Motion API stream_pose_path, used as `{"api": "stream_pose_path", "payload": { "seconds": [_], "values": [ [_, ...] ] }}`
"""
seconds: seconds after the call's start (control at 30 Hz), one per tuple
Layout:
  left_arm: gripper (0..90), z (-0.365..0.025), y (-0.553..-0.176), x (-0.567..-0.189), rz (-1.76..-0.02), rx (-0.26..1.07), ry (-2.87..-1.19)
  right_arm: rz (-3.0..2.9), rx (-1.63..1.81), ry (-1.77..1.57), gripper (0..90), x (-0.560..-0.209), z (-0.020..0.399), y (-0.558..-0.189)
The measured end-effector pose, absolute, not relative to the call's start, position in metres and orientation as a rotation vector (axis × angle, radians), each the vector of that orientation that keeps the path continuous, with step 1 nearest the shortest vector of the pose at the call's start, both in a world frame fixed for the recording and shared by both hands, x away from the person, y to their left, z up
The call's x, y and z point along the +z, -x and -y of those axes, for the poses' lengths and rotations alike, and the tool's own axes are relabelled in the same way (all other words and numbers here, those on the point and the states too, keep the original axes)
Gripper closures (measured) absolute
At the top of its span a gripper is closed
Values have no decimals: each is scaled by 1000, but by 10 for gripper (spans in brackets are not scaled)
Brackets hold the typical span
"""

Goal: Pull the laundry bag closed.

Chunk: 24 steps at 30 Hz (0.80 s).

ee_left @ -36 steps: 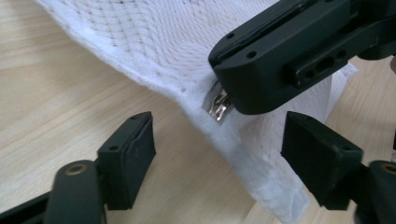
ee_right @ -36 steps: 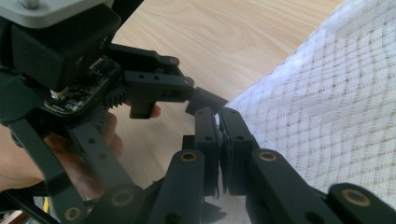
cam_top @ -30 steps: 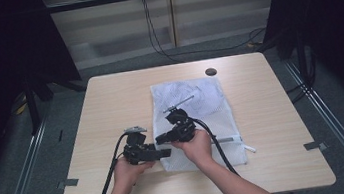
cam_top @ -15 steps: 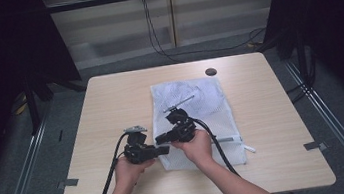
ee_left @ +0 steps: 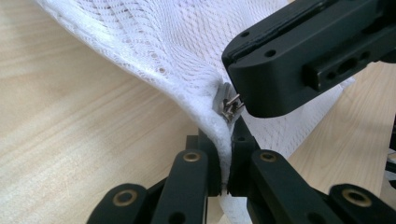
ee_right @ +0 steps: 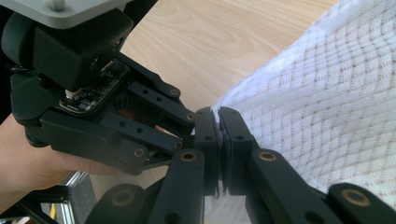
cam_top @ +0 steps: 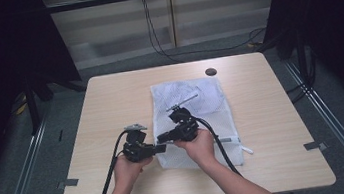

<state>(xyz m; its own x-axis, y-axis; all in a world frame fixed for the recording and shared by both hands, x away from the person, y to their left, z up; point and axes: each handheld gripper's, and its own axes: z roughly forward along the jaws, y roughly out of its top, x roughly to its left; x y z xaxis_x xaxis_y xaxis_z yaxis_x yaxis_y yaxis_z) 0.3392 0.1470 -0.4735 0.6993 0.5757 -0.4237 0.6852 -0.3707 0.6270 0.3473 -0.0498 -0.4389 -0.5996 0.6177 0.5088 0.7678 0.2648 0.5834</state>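
Two tools, left (ee_left: 225,175) and right (ee_right: 218,154), both clenched on white mesh bag (cam_top: 211,103) edge beside zipper pull (ee_left: 230,106).

White open-weave mesh cloth laundry bag (ee_left: 154,42) with padded hem, small shiny metal zipper pull (ee_left: 229,105), matt black plastic left gripper (ee_left: 219,175) with brass-coloured rivets, same finish on right gripper (ee_right: 219,161), smooth pale wood-grain table (cam_top: 110,105)

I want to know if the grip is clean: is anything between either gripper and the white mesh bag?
Nothing visible. The left gripper is clamped on the corner edge of the mesh bag, just below its zipper pull. The right gripper pinches the same corner right beside it.
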Motion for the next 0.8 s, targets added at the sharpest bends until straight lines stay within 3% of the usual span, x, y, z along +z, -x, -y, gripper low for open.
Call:
{"api": "stream_pose_path", "payload": {
  "seconds": [0.8],
  "values": [
    [880, -147, -339, -470, -955, -177, -2077, 2297, -1272, 1327, 871, -444, 68, -347]
  ]
}}
